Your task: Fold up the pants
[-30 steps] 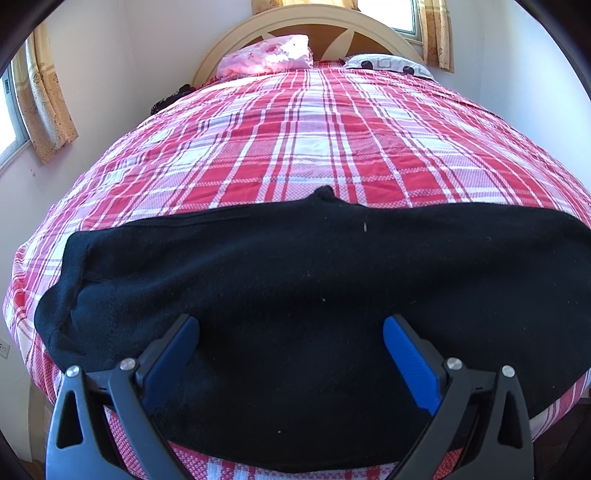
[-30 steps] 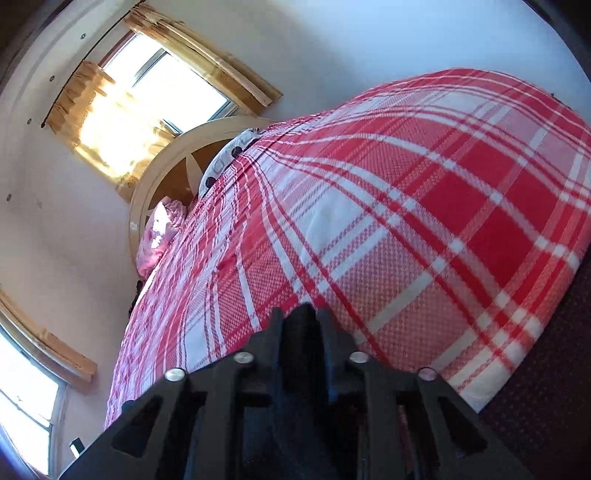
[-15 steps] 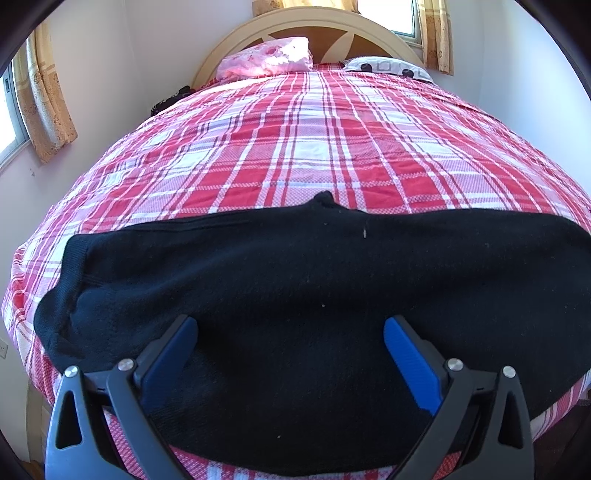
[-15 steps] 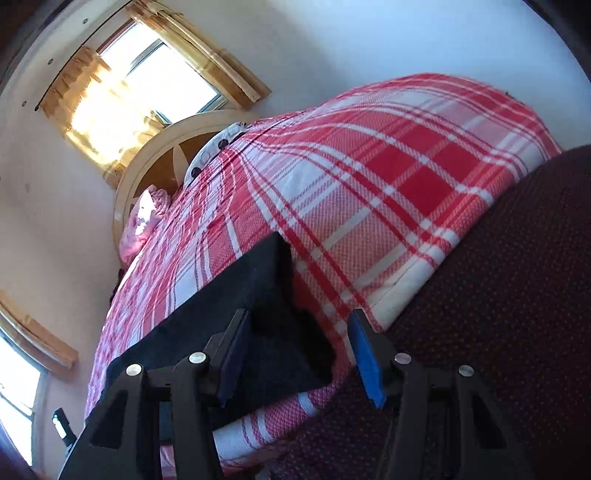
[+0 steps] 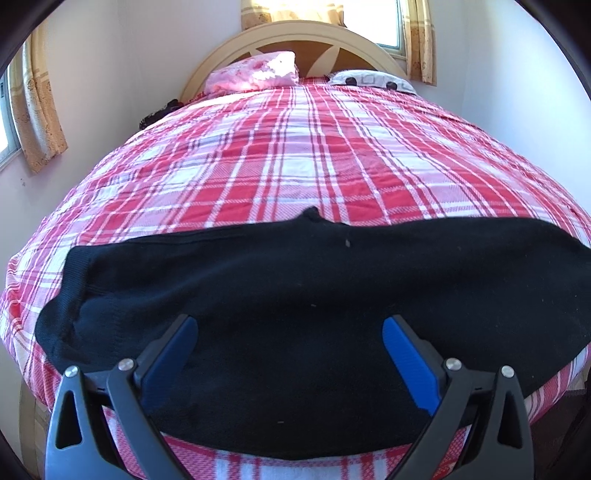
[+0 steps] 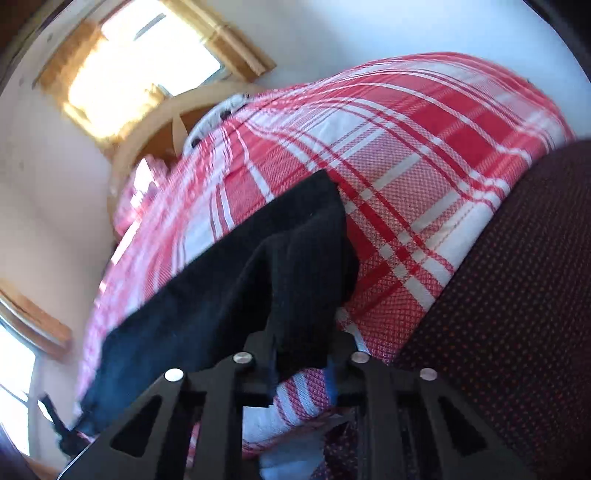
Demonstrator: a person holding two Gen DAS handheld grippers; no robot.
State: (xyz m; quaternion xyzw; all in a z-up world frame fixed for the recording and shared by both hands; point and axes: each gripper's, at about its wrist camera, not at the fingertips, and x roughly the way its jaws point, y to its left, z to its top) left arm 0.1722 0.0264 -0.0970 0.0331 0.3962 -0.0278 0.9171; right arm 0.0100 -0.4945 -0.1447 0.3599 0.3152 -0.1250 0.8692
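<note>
Nearest in the left wrist view, the left gripper (image 5: 287, 360) has its two black fingers with blue pads (image 5: 408, 360) spread wide apart, holding nothing, poised over the near part of the black knit pants (image 5: 295, 295). The pants lie flat and lengthwise across the foot end of the bed, stretching from the left edge to the right edge of the view, with a ribbed band at the left end and a small peak at the middle of the far edge. They rest on the red, white and pink plaid bedspread (image 5: 295, 147), which covers the whole bed. In the right wrist view, which is blurred, the right gripper (image 6: 301, 354) has its fingers drawn close together with one end of the black pants (image 6: 258, 266) between them; that end is lifted and hangs in folds down into the jaws, so it appears pinched there, while the rest trails away to the left over the bedspread (image 6: 406, 147). To the right of the bed lies a dark maroon dotted surface (image 6: 517, 295). Farther off, at the head of the bed, sit a pink pillow (image 5: 255, 70) and a white patterned pillow (image 5: 371, 79) against a curved cream wooden headboard (image 5: 291, 35), with yellow-beige curtains (image 5: 37, 110) beside the windows.
</note>
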